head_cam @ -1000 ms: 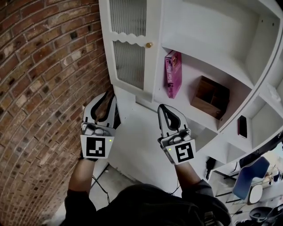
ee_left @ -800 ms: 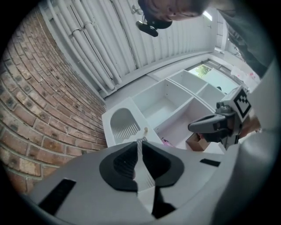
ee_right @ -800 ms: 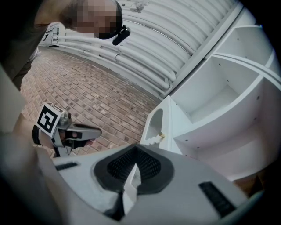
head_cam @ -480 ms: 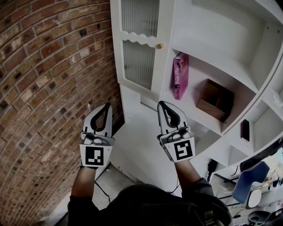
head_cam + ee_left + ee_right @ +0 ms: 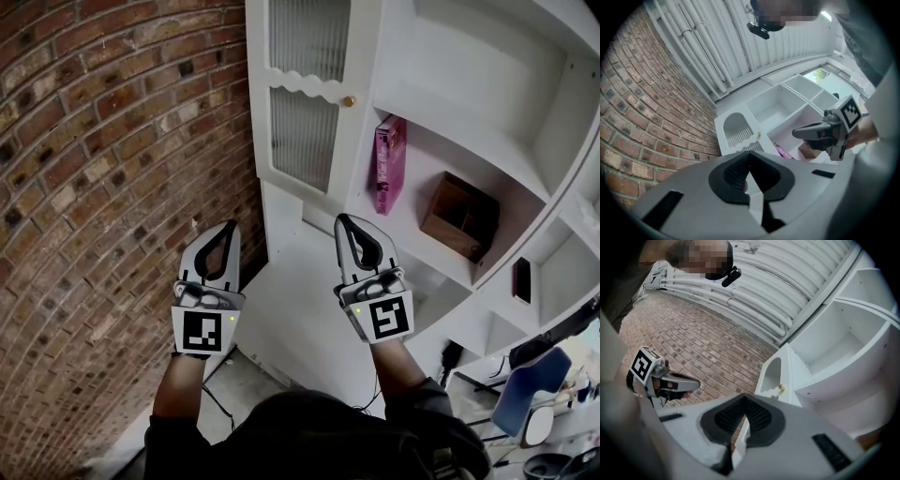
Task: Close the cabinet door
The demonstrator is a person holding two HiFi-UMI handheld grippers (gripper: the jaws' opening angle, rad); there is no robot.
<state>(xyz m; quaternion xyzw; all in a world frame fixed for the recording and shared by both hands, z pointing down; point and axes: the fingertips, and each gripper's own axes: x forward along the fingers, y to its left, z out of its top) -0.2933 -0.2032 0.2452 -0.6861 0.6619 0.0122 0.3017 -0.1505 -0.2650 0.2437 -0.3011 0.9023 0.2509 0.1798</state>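
The white cabinet door [image 5: 305,103], with ribbed glass panels and a small brass knob [image 5: 348,100], stands at the left end of the white shelf unit [image 5: 469,141], beside the brick wall. Whether it sits flush I cannot tell. My left gripper [image 5: 225,228] hangs shut and empty below the door, clear of it. My right gripper [image 5: 345,222] is shut and empty too, below the shelf with the pink book [image 5: 385,164]. The door [image 5: 737,132] and its knob [image 5: 781,388] show beyond the shut jaws in both gripper views.
A brick wall [image 5: 112,187] runs close along the left. A wooden box [image 5: 456,216] sits on the shelf right of the pink book, with a dark phone-like object [image 5: 521,279] lower right. A blue chair [image 5: 530,398] and a cable [image 5: 211,394] are on the floor.
My left gripper's jaws have shut, and it has drawn back and down from the door's lower edge. The right gripper has shifted only slightly.
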